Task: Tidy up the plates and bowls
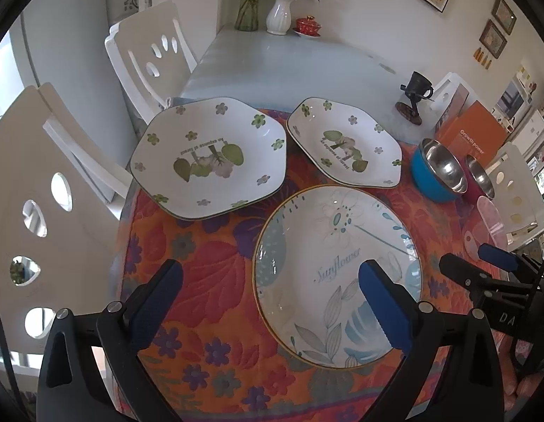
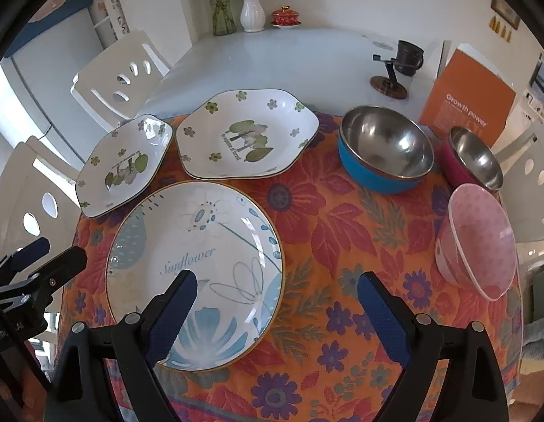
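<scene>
A floral orange cloth (image 2: pixel 307 218) lies under the gripper's fingers. Well ahead stand a white vase (image 2: pixel 252 12), a dark mug (image 2: pixel 409 58) and, ahead to the right, an orange booklet (image 2: pixel 465 105). White chairs (image 1: pixel 155 56) flank the left.

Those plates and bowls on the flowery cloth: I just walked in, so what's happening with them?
A person holds a gripper in each hand above the table. Both the left gripper and right gripper are open and empty. The round Sunflower plate lies nearest, two hexagonal plates behind it, and the blue bowl, maroon bowl and pink bowl sit to the right. Nothing is stacked yet.
</scene>
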Action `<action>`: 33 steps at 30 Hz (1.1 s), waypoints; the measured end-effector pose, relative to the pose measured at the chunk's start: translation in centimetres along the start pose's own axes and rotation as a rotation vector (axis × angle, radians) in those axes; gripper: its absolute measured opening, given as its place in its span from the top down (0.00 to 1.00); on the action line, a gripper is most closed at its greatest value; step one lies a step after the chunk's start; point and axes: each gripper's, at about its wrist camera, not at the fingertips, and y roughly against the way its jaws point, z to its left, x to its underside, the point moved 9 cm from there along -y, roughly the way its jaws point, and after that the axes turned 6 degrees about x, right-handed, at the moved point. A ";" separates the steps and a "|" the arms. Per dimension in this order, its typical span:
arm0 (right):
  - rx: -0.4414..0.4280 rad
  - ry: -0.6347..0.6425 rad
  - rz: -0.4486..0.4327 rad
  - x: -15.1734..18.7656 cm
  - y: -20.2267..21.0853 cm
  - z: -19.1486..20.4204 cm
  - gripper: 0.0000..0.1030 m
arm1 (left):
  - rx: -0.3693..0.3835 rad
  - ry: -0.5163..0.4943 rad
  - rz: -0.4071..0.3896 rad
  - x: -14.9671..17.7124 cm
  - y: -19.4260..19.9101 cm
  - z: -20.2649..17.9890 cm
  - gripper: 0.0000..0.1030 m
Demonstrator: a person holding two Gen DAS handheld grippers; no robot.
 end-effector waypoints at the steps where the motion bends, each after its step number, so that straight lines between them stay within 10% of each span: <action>1: 0.001 -0.007 0.005 0.1 -0.1 -0.2 0.13 | 0.002 0.006 0.004 0.1 -0.1 0.2 0.03; 17: -0.032 -0.054 0.089 0.9 -3.3 -1.4 0.19 | 0.078 0.054 0.058 1.2 -2.7 0.8 0.11; 33: -0.099 -0.066 0.157 0.3 -8.3 -0.4 0.58 | 0.157 0.074 0.177 2.5 -8.0 0.9 0.42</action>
